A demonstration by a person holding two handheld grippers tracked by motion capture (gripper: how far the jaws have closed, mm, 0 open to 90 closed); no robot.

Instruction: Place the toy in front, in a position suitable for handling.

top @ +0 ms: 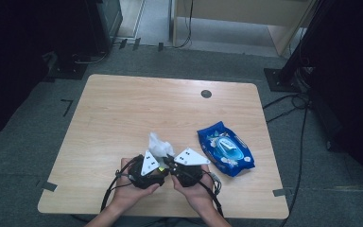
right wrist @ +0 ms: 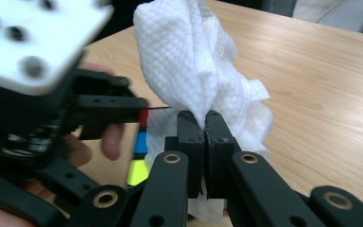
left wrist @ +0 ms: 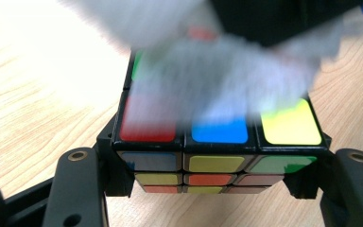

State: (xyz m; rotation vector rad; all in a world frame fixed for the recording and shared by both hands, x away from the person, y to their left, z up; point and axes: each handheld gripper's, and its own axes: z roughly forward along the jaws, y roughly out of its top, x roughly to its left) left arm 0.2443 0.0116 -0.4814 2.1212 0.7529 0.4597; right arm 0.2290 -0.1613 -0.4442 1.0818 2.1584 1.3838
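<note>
A colour-sticker puzzle cube (left wrist: 217, 146) sits clamped between the jaws of my left gripper (left wrist: 217, 175), just above the wooden table. A crumpled white wipe (right wrist: 203, 75) is pinched in my right gripper (right wrist: 204, 120), whose jaws are pressed together on it. The wipe lies over the cube's top face (left wrist: 227, 75), blurred in the left gripper view. In the high view both grippers meet near the table's front edge, left gripper (top: 157, 163) and right gripper (top: 172, 162) almost touching, with the wipe (top: 158, 144) sticking up between them.
A blue pack of wet wipes (top: 225, 148) lies to the right of the hands. The wooden table (top: 137, 106) has a round cable hole (top: 206, 93) near its far edge. Dark stands and cables flank the table.
</note>
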